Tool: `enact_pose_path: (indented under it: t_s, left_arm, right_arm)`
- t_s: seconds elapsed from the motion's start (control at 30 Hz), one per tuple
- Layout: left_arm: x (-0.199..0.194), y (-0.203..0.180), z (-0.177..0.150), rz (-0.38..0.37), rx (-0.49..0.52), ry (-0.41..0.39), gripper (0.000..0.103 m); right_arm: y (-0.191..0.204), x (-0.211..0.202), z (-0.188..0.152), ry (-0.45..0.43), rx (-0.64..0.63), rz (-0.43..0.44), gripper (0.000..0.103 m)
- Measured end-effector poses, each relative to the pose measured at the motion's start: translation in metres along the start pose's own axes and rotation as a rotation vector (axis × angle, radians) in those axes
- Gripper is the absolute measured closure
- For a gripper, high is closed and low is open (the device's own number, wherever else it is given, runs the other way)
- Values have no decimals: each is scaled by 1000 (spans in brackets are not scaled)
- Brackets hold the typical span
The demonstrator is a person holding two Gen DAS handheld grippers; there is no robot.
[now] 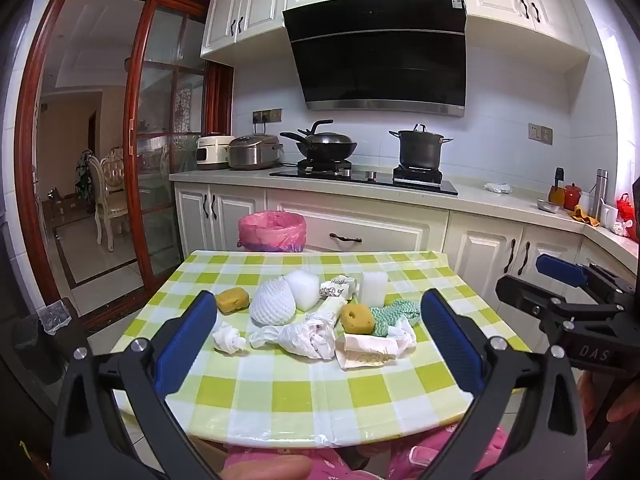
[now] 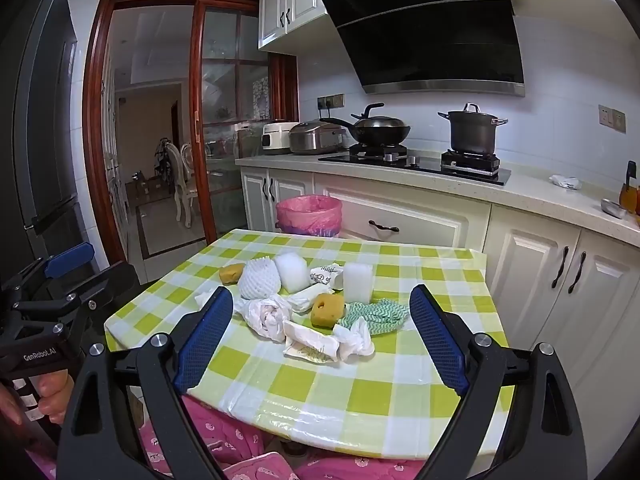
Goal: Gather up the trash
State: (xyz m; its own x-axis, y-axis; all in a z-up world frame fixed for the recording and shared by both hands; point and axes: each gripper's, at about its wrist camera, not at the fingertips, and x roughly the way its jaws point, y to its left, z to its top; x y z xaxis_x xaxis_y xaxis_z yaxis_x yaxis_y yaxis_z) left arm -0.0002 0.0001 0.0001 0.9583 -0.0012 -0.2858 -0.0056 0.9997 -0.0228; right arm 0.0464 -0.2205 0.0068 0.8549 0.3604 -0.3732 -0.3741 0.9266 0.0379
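Note:
A heap of trash lies mid-table on the green checked cloth (image 1: 280,396): a white foam fruit net (image 1: 273,303), two yellow sponges (image 1: 357,319) (image 1: 232,300), a crumpled tissue (image 1: 229,338), a knotted white plastic bag (image 1: 304,336), a paper wrapper (image 1: 370,350) and a green zigzag cloth (image 1: 394,312). Behind the table's far edge stands a bin with a pink liner (image 1: 272,229). My left gripper (image 1: 318,322) hovers open in front of the heap, nothing between its blue pads. My right gripper (image 2: 320,312) is likewise open and empty near the heap (image 2: 316,316).
A counter (image 1: 480,196) with a hob, wok (image 1: 324,145) and pot (image 1: 420,148) runs behind the table, cabinets below. A glass sliding door (image 1: 160,152) stands at the left. A small black bin (image 1: 44,336) sits on the floor left. Pink-clad legs (image 2: 224,440) are under the near table edge.

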Motion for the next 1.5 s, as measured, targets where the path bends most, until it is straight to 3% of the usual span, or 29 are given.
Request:
enact_pose_path:
  t_s: [1.5]
  left_arm:
    - [0, -3, 2, -26, -13, 4, 4]
  right_arm:
    - [1, 0, -1, 0, 5, 1, 18]
